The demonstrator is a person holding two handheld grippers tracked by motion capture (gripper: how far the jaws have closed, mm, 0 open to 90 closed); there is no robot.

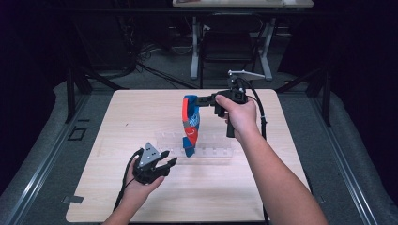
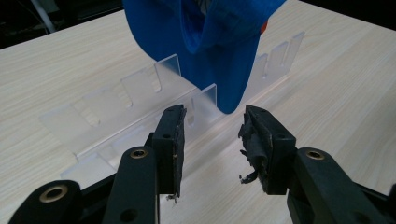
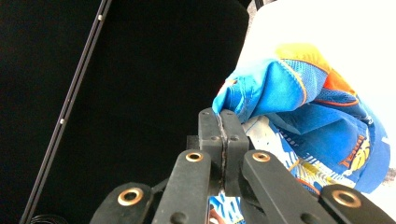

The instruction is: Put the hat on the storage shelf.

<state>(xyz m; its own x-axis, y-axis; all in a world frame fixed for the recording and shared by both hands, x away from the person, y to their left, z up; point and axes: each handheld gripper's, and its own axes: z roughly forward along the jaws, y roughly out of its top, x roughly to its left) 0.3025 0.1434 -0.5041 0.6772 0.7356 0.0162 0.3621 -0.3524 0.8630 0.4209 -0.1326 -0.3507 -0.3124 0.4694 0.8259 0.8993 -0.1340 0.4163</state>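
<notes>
The right gripper (image 1: 202,100), its jaws fully closed, pinches the top edge of a blue, red and orange garment (image 1: 190,124) and holds it lifted, so the pickup appears complete while the cloth is not yet laid or hung on the clear slotted rack (image 1: 206,151) on the desk (image 1: 141,112). The garment hangs straight down from that gripper, its lower tip at the rack's dividers. The left gripper (image 1: 168,163) waits near the rack with jaws spread apart and empty, the garment's hanging tip (image 2: 229,93) just ahead of and slightly above them.
</notes>
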